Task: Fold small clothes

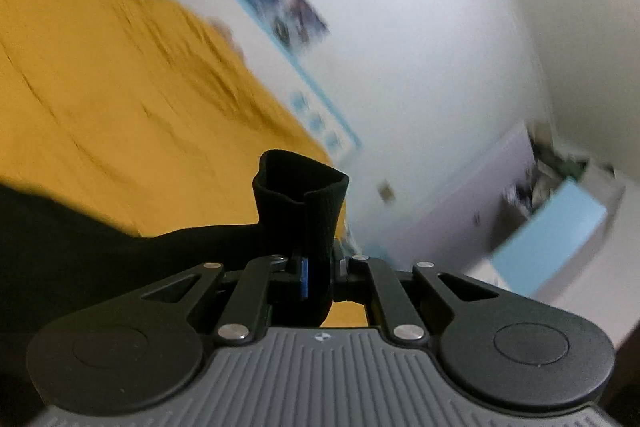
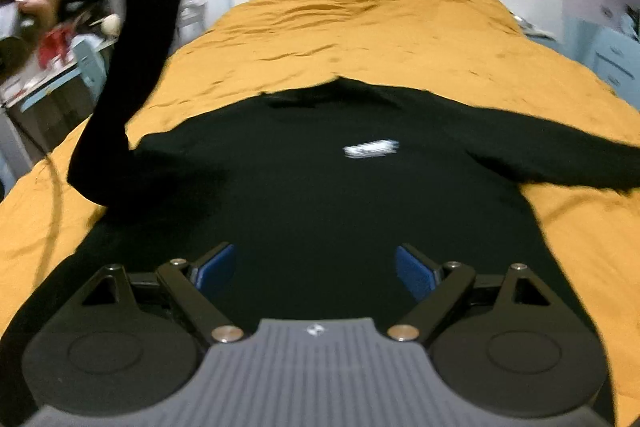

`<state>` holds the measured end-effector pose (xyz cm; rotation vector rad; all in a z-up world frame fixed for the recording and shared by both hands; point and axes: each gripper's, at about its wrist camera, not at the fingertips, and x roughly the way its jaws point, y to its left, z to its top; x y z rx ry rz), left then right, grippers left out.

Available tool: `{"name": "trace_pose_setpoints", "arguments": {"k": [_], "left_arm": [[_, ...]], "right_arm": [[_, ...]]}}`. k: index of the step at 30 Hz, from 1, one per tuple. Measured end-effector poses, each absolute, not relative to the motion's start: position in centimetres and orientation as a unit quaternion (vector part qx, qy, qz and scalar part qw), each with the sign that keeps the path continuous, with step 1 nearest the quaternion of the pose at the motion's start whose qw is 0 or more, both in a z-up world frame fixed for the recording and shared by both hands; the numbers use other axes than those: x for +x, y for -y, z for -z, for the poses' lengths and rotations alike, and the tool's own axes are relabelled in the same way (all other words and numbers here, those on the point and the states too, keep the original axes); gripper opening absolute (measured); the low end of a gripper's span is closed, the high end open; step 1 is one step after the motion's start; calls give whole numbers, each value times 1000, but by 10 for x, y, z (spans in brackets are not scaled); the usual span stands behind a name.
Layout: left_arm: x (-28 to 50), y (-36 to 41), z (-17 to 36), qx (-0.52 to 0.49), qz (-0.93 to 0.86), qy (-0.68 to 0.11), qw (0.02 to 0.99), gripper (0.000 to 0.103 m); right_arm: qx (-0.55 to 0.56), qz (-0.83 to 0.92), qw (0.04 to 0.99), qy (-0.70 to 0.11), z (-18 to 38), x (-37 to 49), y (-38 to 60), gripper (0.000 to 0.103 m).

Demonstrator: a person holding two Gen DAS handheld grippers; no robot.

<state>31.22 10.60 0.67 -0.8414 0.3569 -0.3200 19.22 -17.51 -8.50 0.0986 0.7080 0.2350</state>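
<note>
While the left gripper [image 1: 318, 267] pinches the ribbed cuff [image 1: 300, 195] of the black long-sleeved sweatshirt [image 2: 320, 195], that sleeve rises off the mustard-yellow bedspread [image 2: 360, 27]; the right gripper [image 2: 314, 267], jaws spread and empty, hovers over the sweatshirt's hem, its body running away toward the collar.

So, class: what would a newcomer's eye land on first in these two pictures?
The black sweater spread flat across the mustard-yellow bedcover, a small white logo on its chest. Next, its sleeve lifted high at the left, the cuff pinched in the shut left tool. The right tool hangs open above the sweater's lower part.
</note>
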Motion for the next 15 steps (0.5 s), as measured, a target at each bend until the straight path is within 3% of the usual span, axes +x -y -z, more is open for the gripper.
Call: {"name": "trace_pose_setpoints", "arguments": {"k": [3,5,6,7,8,10,15], "left_arm": [[342,-51,39,-397,181,-230,870,9],[363,-21,73,-393,206,-280,852,23],[371,-12,85,-388,213,-305,843,42],[373,-2,95,-378,213,-332,838,47],[374,2,99,-370,207,-349,836,47],[367,-7,94,-374,224,-338,834,49],[317,-91,62,-335,184,-282,880,71]], "right_arm": [[64,-89,930,-351,89,191,207,83],[72,-74,929,-355,91,189,224,83],[76,-63,928,-358,92,189,232,83],[79,-56,928,-360,94,188,243,83],[81,-47,927,-362,95,188,250,83],[86,-36,927,-363,96,189,264,83],[139,-38,925,-351,95,212,285,83]]}}
